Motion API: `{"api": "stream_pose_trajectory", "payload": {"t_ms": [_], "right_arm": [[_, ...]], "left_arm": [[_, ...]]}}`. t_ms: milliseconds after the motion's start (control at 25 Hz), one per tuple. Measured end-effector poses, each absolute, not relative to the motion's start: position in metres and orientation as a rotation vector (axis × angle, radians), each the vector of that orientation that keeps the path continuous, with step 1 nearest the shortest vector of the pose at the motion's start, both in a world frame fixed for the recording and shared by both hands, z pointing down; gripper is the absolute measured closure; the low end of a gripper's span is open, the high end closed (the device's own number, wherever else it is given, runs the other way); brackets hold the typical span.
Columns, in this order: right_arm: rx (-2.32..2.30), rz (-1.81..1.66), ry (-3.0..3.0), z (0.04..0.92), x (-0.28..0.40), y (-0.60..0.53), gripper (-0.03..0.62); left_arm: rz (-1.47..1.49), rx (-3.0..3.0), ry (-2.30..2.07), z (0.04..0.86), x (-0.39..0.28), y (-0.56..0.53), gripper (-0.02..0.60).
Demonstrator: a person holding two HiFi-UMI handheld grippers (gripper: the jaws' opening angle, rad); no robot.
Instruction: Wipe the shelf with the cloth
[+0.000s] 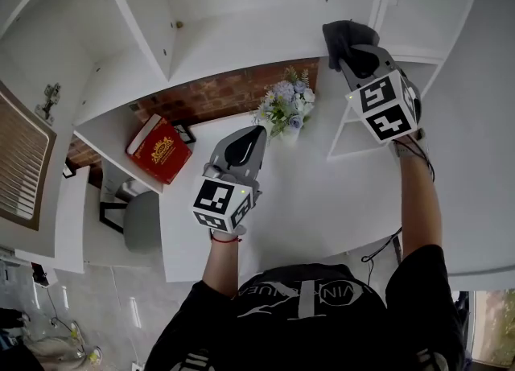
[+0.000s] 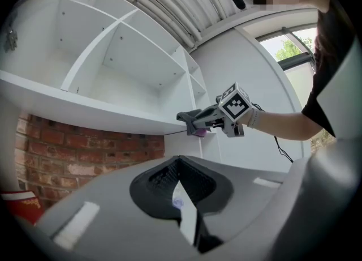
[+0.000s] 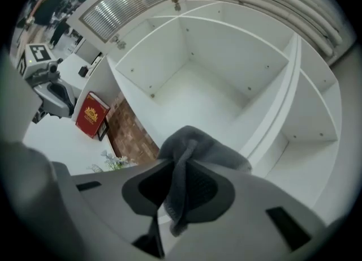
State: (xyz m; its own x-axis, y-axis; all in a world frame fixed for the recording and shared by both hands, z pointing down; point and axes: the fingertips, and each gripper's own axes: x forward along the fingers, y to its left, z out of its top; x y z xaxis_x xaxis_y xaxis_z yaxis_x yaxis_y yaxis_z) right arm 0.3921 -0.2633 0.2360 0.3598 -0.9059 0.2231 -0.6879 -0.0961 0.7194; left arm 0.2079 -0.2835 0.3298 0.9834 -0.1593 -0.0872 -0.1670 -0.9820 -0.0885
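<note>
Both my tongs are clenching: right gripper (image 1: 348,55) on the crumpled dark grey cloth (image 3: 195,148), left gripper (image 1: 246,141) on nothing. Drag across the white shelf (image 1: 241,43) could tug it loose.

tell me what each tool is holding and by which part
The right tool grips the grey cloth by a bunched fold; the rest sticks out ahead. The left tool holds nothing, its jaws together.

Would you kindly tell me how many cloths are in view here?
1. The grey cloth is pinched in the right tongs, up at the edge of the white shelf. No other shows, though one may be hidden.
</note>
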Motion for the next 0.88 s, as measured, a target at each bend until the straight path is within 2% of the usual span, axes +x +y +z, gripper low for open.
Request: {"api": "stream_pose_trajectory", "payload": {"t_ms": [80, 360, 880], "right_arm": [[1.917, -0.342, -1.450, 0.237, 0.392, -0.260, 0.531], [2.085, -0.313, -1.683, 0.239, 0.381, -0.250, 0.537], [1.942, -0.249, -2.190, 0.294, 0.272, -0.247, 0.537]], "left_arm": [[0.121, -3.032, 0.292, 0.330, 0.198, -0.289, 0.569], [0.111, -3.009, 0.444, 0.332, 0.167, -0.307, 0.569], [0.092, -2.942, 0.773, 0.354, 0.091, -0.333, 0.569]]}}
